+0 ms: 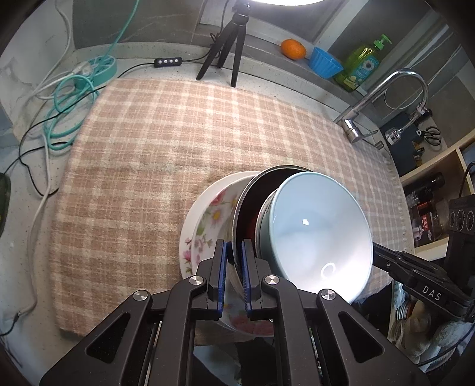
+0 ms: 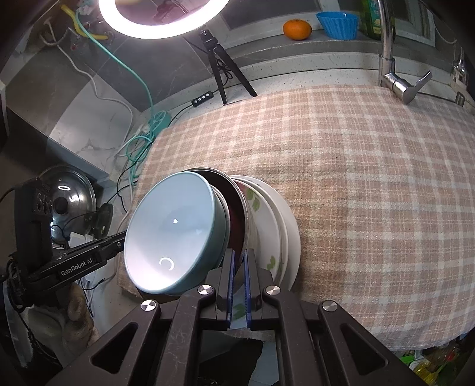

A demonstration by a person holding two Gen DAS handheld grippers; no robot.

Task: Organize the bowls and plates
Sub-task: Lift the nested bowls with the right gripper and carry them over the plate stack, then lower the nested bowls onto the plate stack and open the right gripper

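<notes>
A nested stack of dishes is held on edge over the checked cloth: a light blue bowl in a dark metal-rimmed bowl, in a floral bowl, backed by a white plate. My left gripper is shut on the rims of the dark and floral bowls. In the right wrist view the same blue bowl, dark bowl, floral bowl and white plate show. My right gripper is shut on the same stack's opposite rim.
A tripod with a ring light stands at the back. Cables lie at the left. An orange, a blue cup, a soap bottle and the faucet are at the back right. A pot lid is left of the cloth.
</notes>
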